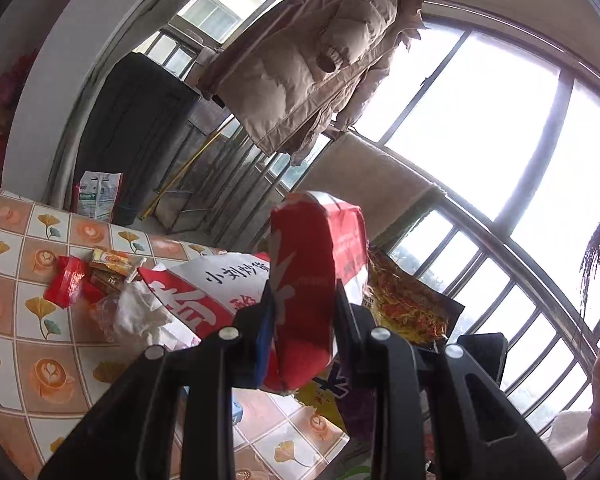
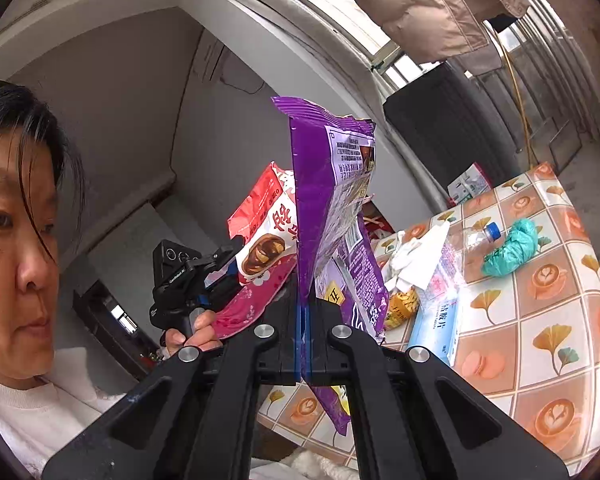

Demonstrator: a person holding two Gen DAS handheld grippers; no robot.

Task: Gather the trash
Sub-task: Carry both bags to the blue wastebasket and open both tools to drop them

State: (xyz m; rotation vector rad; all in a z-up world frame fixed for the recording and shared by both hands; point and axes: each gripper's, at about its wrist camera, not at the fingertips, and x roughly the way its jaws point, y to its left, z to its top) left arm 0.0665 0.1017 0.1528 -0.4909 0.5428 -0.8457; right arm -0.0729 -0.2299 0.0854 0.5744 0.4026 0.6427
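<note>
My left gripper [image 1: 305,300] is shut on a red and white snack bag [image 1: 308,272] and holds it up above the table. The same bag [image 2: 264,224] and the left gripper [image 2: 220,272] show in the right wrist view, in the person's hand. My right gripper [image 2: 304,316] is shut on the edge of a purple snack bag [image 2: 328,184], held upright in the air. On the table lie a red-and-white paper bag [image 1: 204,292], a crumpled tissue [image 1: 140,312], red wrappers [image 1: 68,284], a plastic bottle [image 2: 472,240] and a teal bag [image 2: 512,248].
The table has a tiled-pattern cloth [image 1: 28,248] [image 2: 540,320]. A yellow noodle packet [image 1: 408,304] and a blue-white box [image 2: 436,320] lie near the table's edge. The person [image 2: 16,240] stands close on the left. A coat [image 1: 312,64] hangs by the window.
</note>
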